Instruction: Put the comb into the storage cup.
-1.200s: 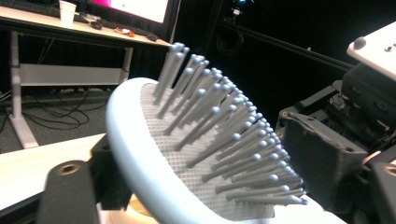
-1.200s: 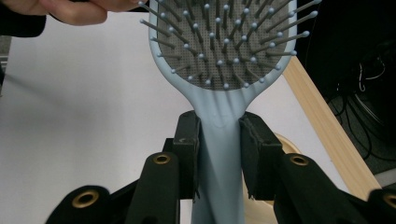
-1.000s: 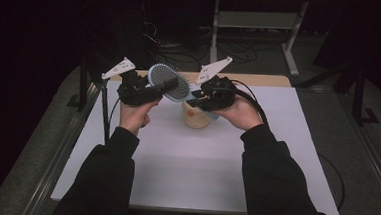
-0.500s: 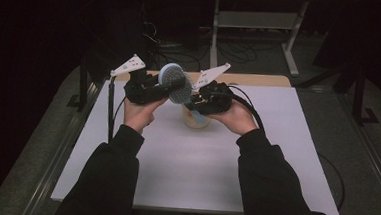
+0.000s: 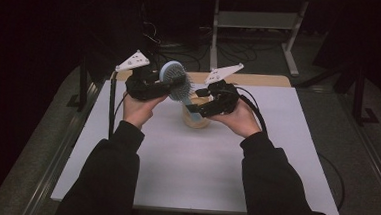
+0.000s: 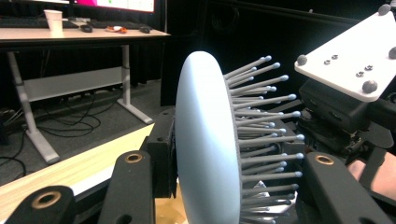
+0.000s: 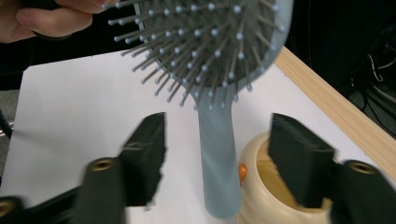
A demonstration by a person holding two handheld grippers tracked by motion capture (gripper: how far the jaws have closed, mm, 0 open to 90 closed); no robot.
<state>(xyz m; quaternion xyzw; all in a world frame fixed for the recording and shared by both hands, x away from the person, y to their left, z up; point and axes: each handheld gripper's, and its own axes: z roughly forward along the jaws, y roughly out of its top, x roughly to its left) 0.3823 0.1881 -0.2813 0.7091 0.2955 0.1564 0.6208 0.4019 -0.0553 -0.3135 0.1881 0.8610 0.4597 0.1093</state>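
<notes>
We are gripping the pale blue hairbrush by its round head with the left gripper, its jaws pressing on the smooth back and the bristle side, and we are holding it in the air above the far middle of the white table. The handle is hanging down beside the cream pot, and we are keeping the right gripper around that handle with its jaws spread wide, touching neither side.
</notes>
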